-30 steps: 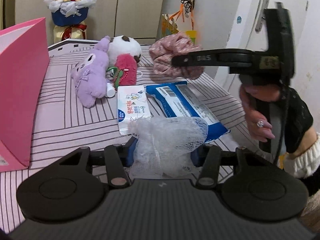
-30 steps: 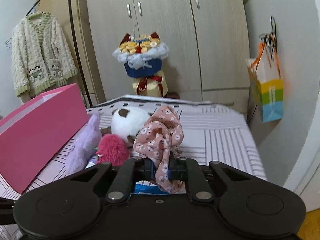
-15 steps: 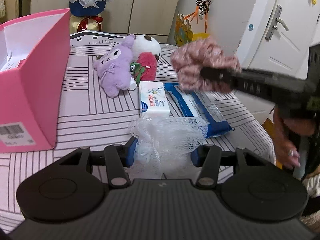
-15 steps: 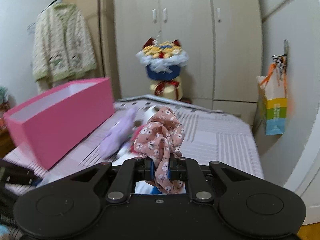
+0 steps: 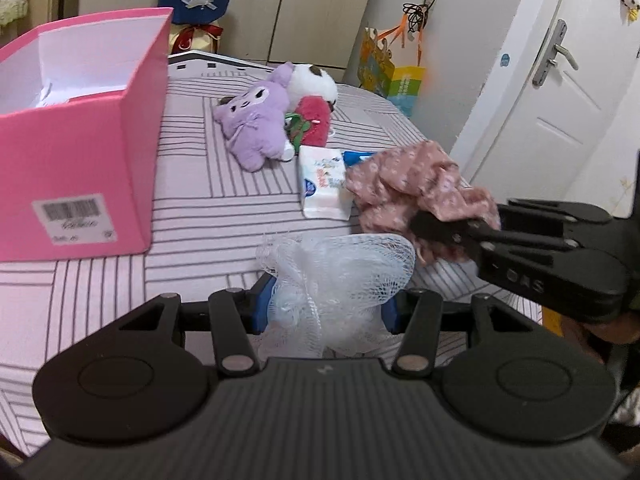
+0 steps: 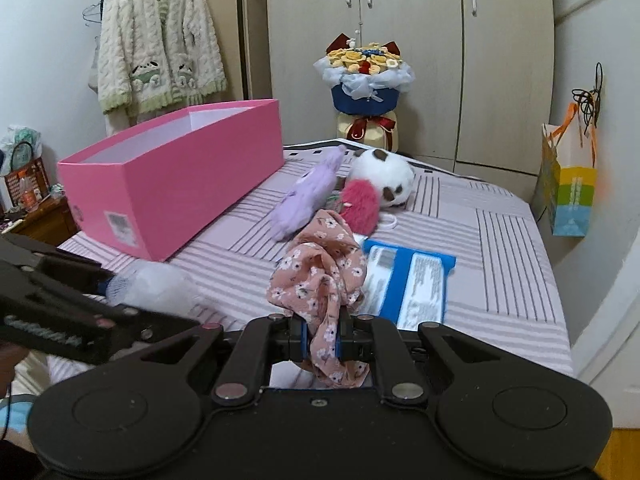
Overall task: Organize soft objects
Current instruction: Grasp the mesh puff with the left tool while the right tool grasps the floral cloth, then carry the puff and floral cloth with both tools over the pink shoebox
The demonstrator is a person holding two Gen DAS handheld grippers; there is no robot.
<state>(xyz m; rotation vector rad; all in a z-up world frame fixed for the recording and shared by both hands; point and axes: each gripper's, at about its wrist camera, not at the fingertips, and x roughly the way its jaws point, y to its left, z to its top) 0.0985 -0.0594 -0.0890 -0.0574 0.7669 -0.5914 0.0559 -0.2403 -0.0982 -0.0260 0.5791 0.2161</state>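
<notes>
Pink box (image 5: 76,152) nearer, both tongs clenched: mesh puff (image 5: 336,280), floral cloth (image 6: 320,280), cardigan (image 6: 158,40) right view only

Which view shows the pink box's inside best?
Left wrist: it looks down over the rim of the pink box onto its white interior and some white paper at the bottom. Right wrist shows the box whole from the side, with only a strip of inner wall visible.
</notes>
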